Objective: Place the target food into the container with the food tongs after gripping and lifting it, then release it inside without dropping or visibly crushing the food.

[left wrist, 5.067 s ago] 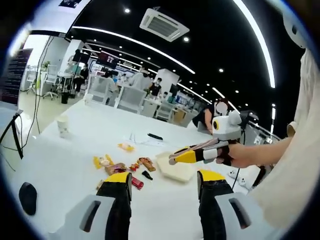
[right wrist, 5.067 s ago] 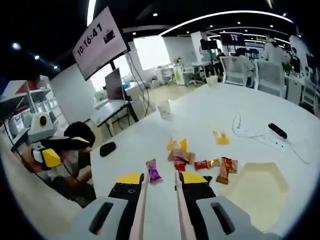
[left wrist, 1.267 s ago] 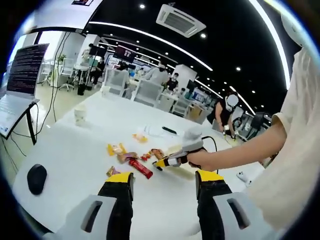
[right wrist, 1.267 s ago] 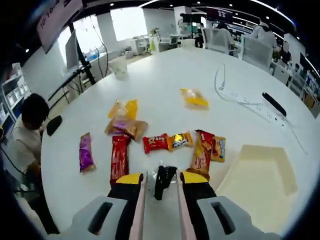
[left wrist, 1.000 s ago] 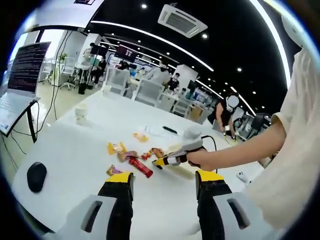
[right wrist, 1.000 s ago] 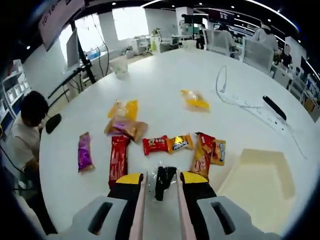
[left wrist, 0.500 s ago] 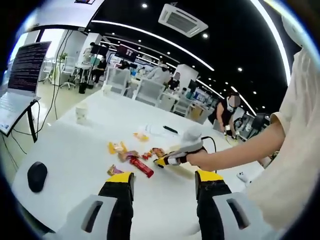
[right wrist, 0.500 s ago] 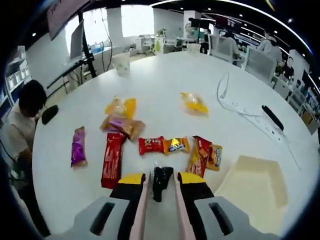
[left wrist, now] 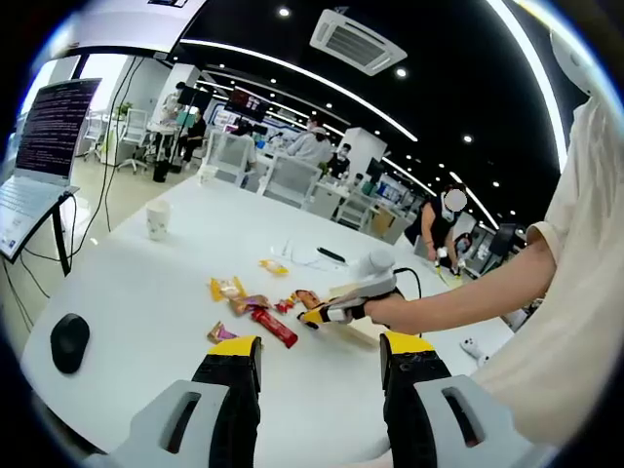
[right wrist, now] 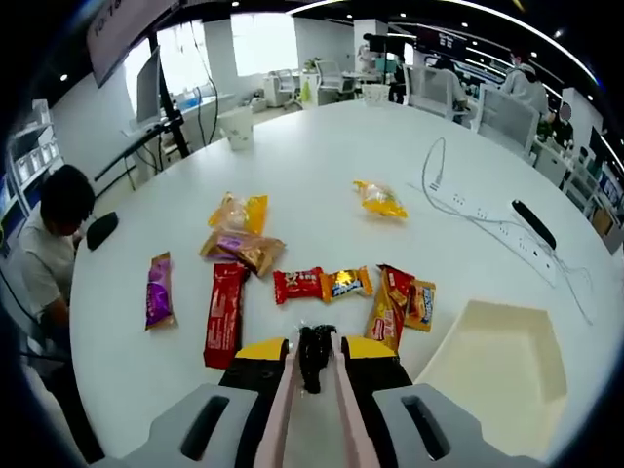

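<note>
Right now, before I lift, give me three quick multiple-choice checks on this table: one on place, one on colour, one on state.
1. Where is the cream container relative to the snack packets?
A. to their right
B. to their left
C. beyond them

2. What colour is the packet farthest left?
A. green
B. purple
C. white

3. The right gripper is:
A. wide open
B. shut on the dark snack
C. holding the cup

Answers: 1 A, it sits at the right gripper view's right side. 2 B, its wrapper is purple. 3 B, the jaws press the snack.

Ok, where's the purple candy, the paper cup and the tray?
purple candy (right wrist: 158, 290): right gripper view, middle of its wrapper.
paper cup (right wrist: 237, 127): right gripper view, its side wall.
tray (right wrist: 517, 323): right gripper view, its far rim.
</note>
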`<state>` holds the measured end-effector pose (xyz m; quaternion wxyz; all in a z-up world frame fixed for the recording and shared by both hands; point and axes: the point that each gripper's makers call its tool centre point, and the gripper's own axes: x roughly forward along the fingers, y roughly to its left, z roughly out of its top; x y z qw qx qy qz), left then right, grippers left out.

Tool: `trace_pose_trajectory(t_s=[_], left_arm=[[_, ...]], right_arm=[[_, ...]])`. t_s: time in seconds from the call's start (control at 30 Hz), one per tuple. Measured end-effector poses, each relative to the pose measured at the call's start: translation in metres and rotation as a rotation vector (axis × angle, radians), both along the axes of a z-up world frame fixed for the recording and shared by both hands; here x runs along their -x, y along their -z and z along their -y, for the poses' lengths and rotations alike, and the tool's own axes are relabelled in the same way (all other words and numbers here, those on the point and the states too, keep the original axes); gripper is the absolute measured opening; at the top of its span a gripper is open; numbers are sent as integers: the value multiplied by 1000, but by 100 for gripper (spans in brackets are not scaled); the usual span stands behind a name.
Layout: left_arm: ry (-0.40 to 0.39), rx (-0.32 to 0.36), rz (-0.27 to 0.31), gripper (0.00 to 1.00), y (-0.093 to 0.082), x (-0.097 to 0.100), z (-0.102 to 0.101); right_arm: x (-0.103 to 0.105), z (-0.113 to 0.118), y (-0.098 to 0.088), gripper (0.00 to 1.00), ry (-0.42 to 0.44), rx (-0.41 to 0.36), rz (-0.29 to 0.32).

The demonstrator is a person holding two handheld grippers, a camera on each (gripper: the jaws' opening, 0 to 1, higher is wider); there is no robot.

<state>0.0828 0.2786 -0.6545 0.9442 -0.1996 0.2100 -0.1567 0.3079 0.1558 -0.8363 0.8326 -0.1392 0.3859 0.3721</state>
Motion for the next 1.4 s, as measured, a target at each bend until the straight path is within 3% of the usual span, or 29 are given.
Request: trace_pose_trajectory(t_s=[0.23, 0.43, 0.53, 0.63, 0.9, 1.17, 1.4], left_arm=[[0, 5, 2, 48, 0, 1, 0], [3, 3, 0, 48, 1, 3, 1], [-7, 8, -3, 48, 1, 5, 0], [-12, 8, -7, 47, 2, 7, 0], [-26, 39, 0, 47, 1, 5, 1], [-29, 49, 4, 47, 0, 3, 2], [-28, 55, 1, 46, 1, 3, 3]], right_arm=[[3, 1, 3, 24, 16, -13, -31], [-1, 0, -4, 24, -51, 51, 72], [-2, -5, -2, 23, -53, 43, 65], [1, -2, 11, 22, -43, 70, 21], [5, -3, 9, 19, -59, 73, -2], [8, -2, 2, 19, -70, 63, -2], [5, -9, -17, 19, -47, -10, 5]])
